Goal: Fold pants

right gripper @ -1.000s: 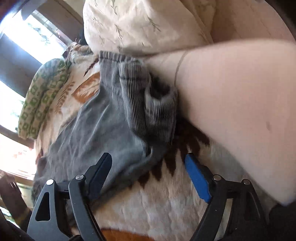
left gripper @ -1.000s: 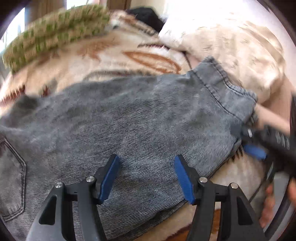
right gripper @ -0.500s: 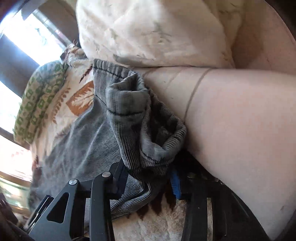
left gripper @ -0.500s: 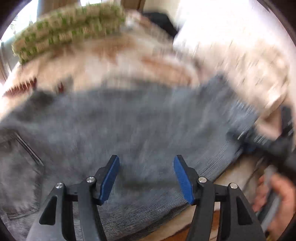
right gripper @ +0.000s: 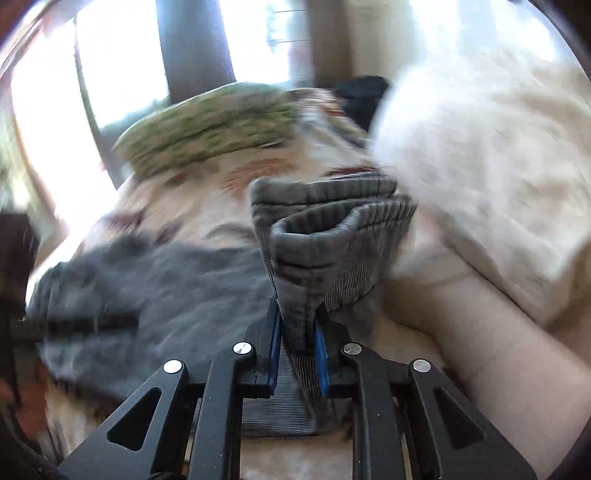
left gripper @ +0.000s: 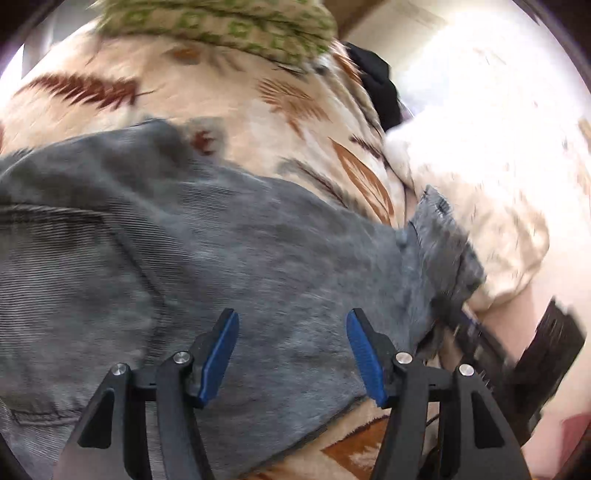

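Observation:
Grey corduroy-like pants [left gripper: 221,258] lie spread on a cream blanket with brown leaves [left gripper: 184,92]. My left gripper [left gripper: 291,350] hovers open just above the leg fabric, with nothing pinched between its blue pads. In the right wrist view, the jaws of my right gripper [right gripper: 298,332] are closing, and their blue pads press on the bunched leg cuff [right gripper: 332,229]. The cuff stands up in a fold above the fingers. The rest of the pants [right gripper: 166,280] trails away to the left, blurred.
A green patterned cushion [left gripper: 221,22] lies at the far end of the blanket, and a cream floral pillow [left gripper: 498,166] is on the right. A black item [left gripper: 376,85] sits between them. A person's bare leg [right gripper: 498,350] lies close on the right. Bright windows stand behind.
My right gripper went from wide open around the cuff to clamped on it, rolled upright and lifted the cuff. My left gripper slid along the pants, still open.

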